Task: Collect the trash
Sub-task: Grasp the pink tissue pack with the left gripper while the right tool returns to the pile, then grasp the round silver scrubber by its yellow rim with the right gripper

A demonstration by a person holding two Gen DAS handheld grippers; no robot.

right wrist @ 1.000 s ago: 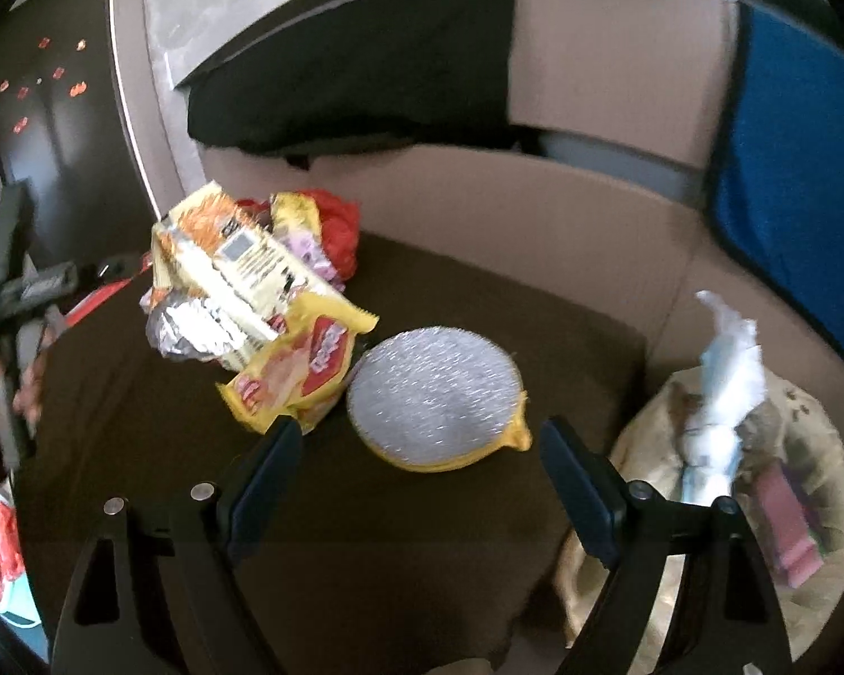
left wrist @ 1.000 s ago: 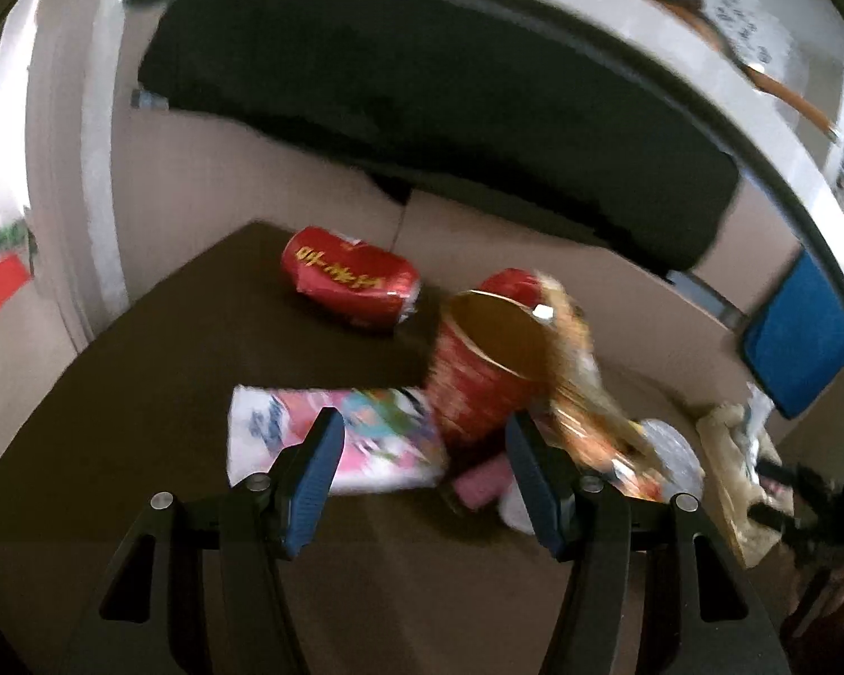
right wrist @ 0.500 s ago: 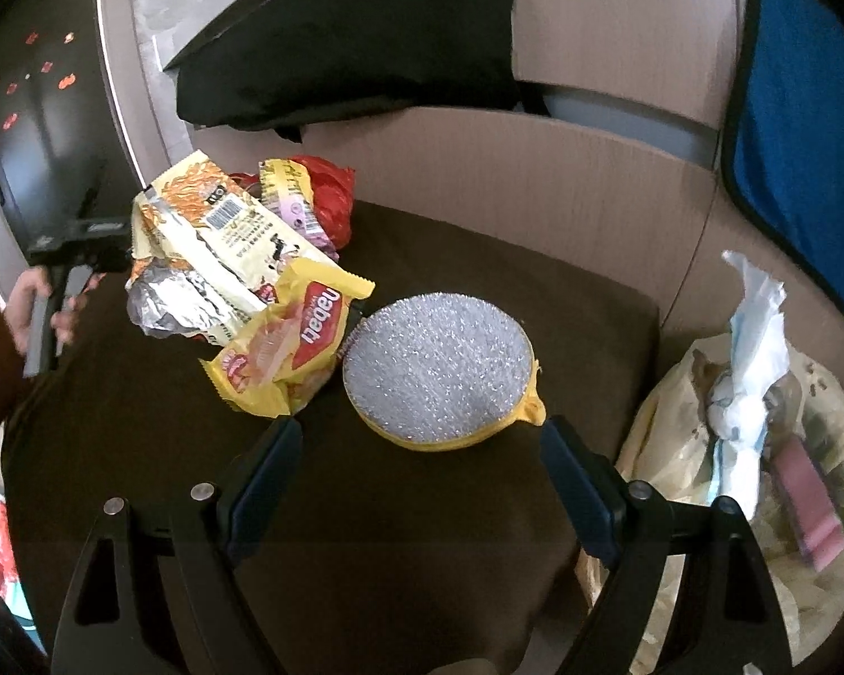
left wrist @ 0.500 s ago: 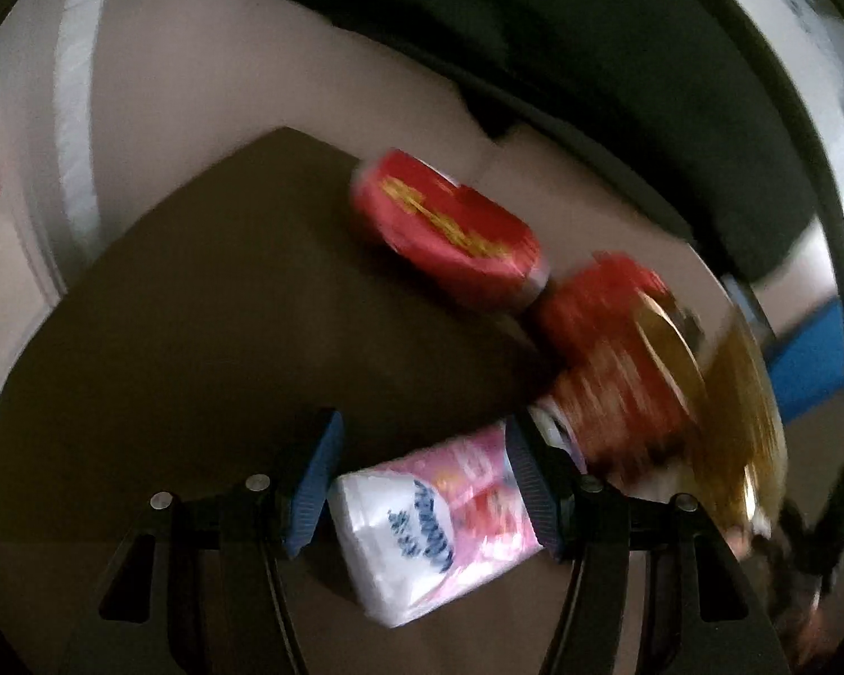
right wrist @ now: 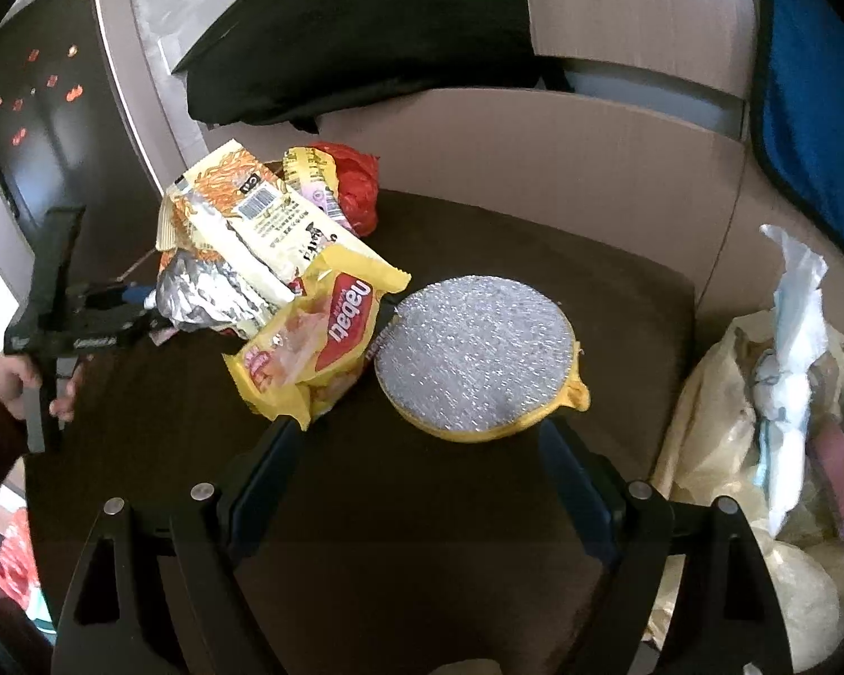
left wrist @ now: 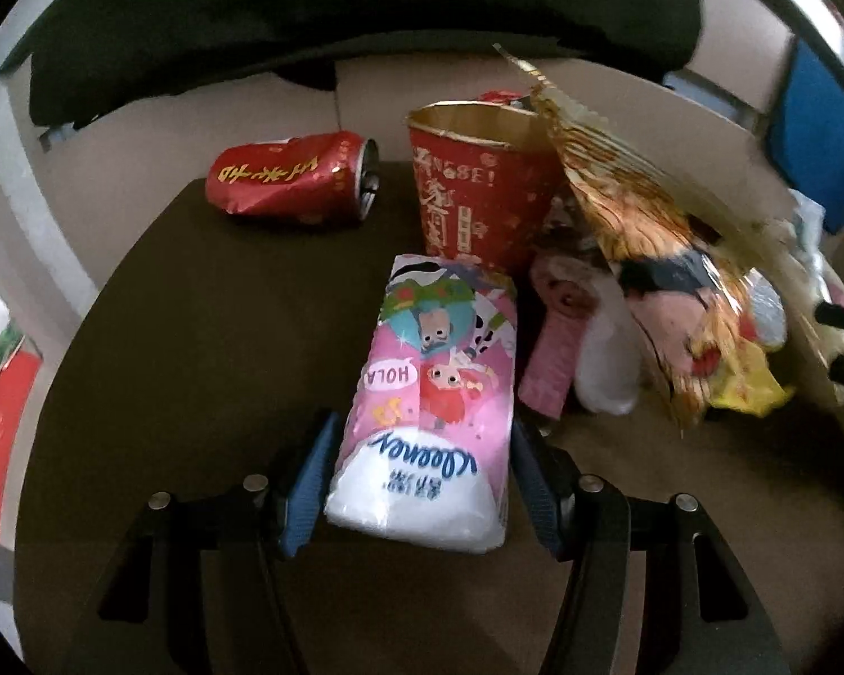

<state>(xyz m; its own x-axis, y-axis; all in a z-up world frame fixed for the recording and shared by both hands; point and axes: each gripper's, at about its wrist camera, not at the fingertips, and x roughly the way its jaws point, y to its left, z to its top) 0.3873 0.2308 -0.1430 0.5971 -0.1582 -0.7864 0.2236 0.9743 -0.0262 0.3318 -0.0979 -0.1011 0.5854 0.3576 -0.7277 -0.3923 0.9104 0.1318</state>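
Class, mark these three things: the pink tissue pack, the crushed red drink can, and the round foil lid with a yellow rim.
pink tissue pack [left wrist: 433,394], left wrist view, on its printed top face.
crushed red drink can [left wrist: 287,180], left wrist view, on its dented side.
round foil lid with a yellow rim [right wrist: 475,351], right wrist view, on the silver centre.

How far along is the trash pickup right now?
Some trash already sits in the bag beside the table. In hand: the tissue pack lies between the left gripper fingers, apparently gripped. The right gripper is open and empty. Left: crushed can, red cup, noodle wrapper, yellow wrapper, foil lid.
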